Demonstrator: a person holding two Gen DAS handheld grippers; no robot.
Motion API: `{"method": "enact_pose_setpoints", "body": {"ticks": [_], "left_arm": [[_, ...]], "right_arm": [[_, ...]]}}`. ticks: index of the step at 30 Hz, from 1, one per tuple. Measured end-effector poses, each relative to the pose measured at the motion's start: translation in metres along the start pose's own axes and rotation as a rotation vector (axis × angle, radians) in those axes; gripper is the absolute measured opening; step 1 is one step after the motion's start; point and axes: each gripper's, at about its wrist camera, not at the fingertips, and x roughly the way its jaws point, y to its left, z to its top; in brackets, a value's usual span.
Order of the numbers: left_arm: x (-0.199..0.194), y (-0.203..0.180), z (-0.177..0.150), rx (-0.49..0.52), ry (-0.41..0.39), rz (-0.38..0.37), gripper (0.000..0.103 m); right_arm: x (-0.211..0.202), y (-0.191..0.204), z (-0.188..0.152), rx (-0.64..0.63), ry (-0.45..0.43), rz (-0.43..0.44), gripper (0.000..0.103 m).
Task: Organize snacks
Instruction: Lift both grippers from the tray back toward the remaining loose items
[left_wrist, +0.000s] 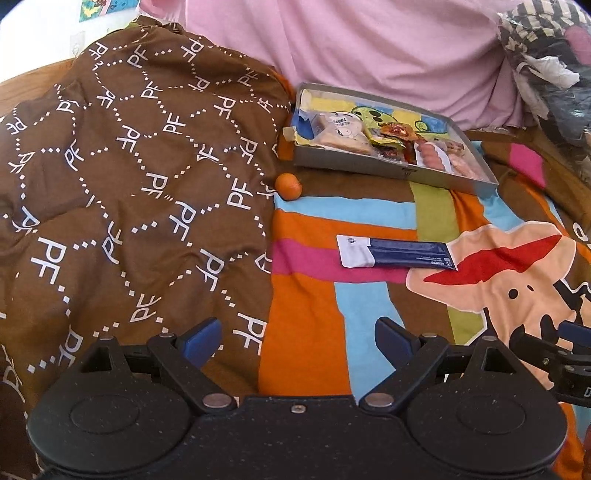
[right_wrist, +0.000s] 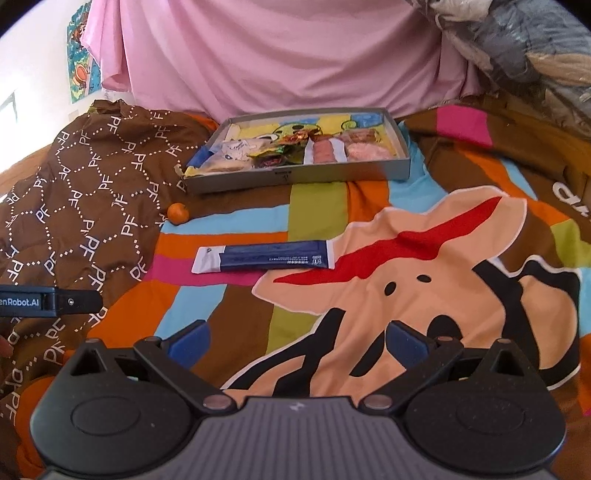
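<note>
Grippers: left (left_wrist: 297, 341) and right (right_wrist: 297, 341) both spread, empty | packet (right_wrist: 264, 255) flat mid-bedspread (right_wrist: 424, 306) | orange (right_wrist: 178, 213) at quilt (left_wrist: 129, 184) edge | tray (right_wrist: 295, 173) of snacks at far edge

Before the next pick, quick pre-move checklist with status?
1. Left gripper open and empty: ok.
2. Right gripper open and empty: ok.
3. Blue snack bar lying flat on the bedspread, nothing on top: ok.
4. Orange fruit loose outside the tray, touching the brown quilt: not ok.
5. Free space in the tray for the bar: cannot tell.
</note>
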Motion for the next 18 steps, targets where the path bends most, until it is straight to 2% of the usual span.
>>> {"method": "enact_pose_setpoints", "body": {"ticks": [3, 8, 13, 18], "left_arm": [[0.0, -0.001, 0.007, 0.033, 0.005, 0.004, 0.091], [-0.001, -0.005, 0.031, 0.072, 0.021, -0.024, 0.091], [0.004, -0.013, 0.05, 0.151, -0.004, -0.01, 0.091], [0.018, -0.012, 0.066, 0.161, -0.016, 0.003, 0.091]], "right_arm": [[0.004, -0.001, 0.008, -0.019, 0.015, 0.026, 0.103], [0.007, -0.001, 0.029, -0.12, -0.016, 0.08, 0.103], [0.018, -0.002, 0.044, -0.159, -0.027, 0.16, 0.103], [0.032, 0.003, 0.049, -0.235, -0.026, 0.258, 0.103]]}}
